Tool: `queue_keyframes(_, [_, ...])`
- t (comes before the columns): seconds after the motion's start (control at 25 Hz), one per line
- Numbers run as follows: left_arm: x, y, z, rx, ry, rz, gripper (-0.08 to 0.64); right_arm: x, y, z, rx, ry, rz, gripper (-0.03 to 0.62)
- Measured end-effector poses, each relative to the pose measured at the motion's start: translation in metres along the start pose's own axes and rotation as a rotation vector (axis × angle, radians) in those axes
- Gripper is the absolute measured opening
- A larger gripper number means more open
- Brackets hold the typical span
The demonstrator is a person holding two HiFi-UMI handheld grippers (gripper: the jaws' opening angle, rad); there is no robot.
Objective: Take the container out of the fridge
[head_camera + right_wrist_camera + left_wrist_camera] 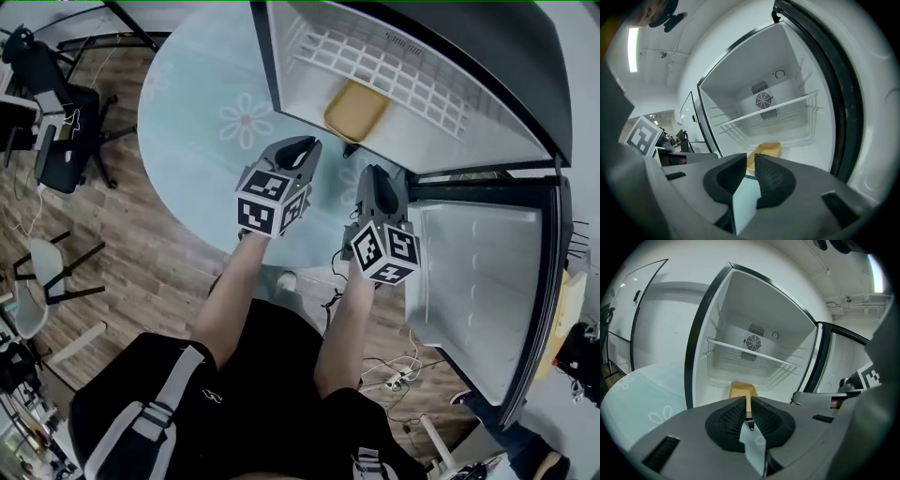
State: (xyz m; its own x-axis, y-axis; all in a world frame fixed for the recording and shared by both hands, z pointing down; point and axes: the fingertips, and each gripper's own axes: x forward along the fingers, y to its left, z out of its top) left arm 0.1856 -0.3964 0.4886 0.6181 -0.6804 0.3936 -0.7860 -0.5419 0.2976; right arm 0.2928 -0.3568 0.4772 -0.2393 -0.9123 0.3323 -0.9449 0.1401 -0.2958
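Observation:
A shallow tan container lies on the floor of the open fridge, under a white wire shelf. Both grippers hover in front of the fridge opening, pointing at it. My left gripper is open by a narrow slit with nothing between its jaws. To its right, my right gripper stands open a little wider, also empty. In the left gripper view the container shows just past the gripper. In the right gripper view the container sits beyond the gripper.
The fridge door swings open to the right, beside my right gripper. A pale blue rug with flower prints covers the wood floor in front of the fridge. Black chairs stand far left. Cables lie on the floor near my legs.

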Motion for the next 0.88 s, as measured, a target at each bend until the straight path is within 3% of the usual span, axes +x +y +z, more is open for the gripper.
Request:
queue_keyframes(0.12, [0.020,0.014,-0.005,0.005,0.023,0.001,0.035,0.025,-0.006,-0.010,0.025,0.032,0.004,0.106])
queue_keyframes(0.4, [0.061,0.039,-0.007,-0.008,0.045,-0.006,0.044,0.067,-0.026,-0.027,0.056,0.085,-0.045,0.106])
queue_keyframes(0.48, [0.074,0.040,-0.007,-0.002,0.057,-0.015,0.141,0.075,-0.035,-0.029,0.062,0.097,-0.068,0.106])
queue_keyframes(0.6, [0.092,0.042,-0.012,0.016,0.077,-0.009,0.141,0.087,-0.047,-0.032,0.074,0.113,-0.098,0.106])
queue_keyframes(0.68, [0.100,0.047,-0.020,0.005,0.094,-0.005,0.141,0.095,-0.052,-0.037,0.081,0.131,-0.115,0.147])
queue_keyframes(0.88, [0.113,0.055,-0.035,-0.015,0.127,-0.007,0.143,0.112,-0.058,-0.048,0.098,0.169,-0.140,0.149])
